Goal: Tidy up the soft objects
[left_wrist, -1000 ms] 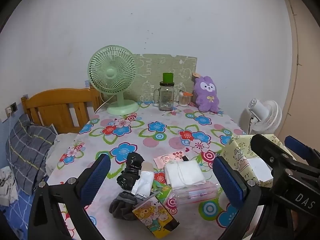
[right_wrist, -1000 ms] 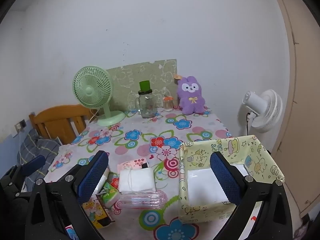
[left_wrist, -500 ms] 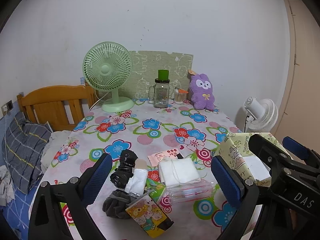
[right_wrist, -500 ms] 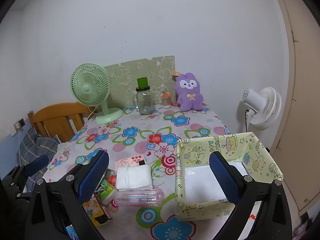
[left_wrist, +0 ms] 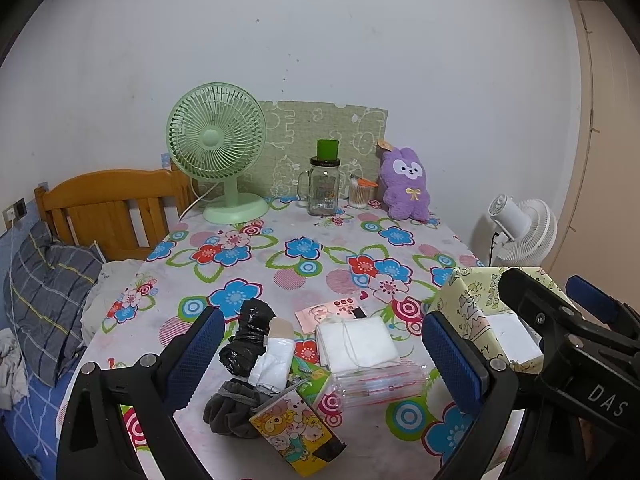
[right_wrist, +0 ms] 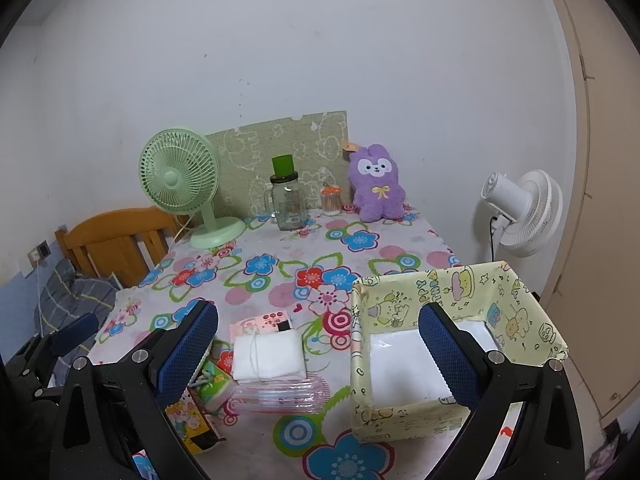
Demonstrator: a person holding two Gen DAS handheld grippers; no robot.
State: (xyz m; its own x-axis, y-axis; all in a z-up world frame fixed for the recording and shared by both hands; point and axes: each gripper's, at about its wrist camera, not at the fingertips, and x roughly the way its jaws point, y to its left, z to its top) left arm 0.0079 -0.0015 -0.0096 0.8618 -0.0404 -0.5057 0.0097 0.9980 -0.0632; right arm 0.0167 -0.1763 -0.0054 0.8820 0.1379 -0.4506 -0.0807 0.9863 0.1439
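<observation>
Soft things lie in a heap near the front of the flowered table (left_wrist: pixel 320 256): a black plastic bundle (left_wrist: pixel 248 338), a white roll (left_wrist: pixel 274 362), a grey cloth (left_wrist: pixel 232 406), a tied white folded cloth (left_wrist: pixel 356 342) (right_wrist: pixel 268 352) on a clear zip bag (left_wrist: pixel 380 384) (right_wrist: pixel 280 394), and a cartoon packet (left_wrist: pixel 296 434). My left gripper (left_wrist: pixel 320 360) hangs open above the heap, holding nothing. A yellow cartoon fabric box (right_wrist: pixel 452 344) (left_wrist: pixel 476 312) sits at the front right with something white inside. My right gripper (right_wrist: pixel 316 354) is open over the box's left wall.
At the back stand a green fan (left_wrist: pixel 218 152), a glass jar with a green lid (left_wrist: pixel 324 184), a small swab jar (left_wrist: pixel 358 194) and a purple plush rabbit (left_wrist: pixel 404 184). A wooden bed frame (left_wrist: pixel 108 208) is left, a white fan (right_wrist: pixel 520 212) right.
Both views have pulled back and up slightly, so the heap and the box sit lower and smaller between the fingers. Nothing on the table moved and both grippers stayed open.
</observation>
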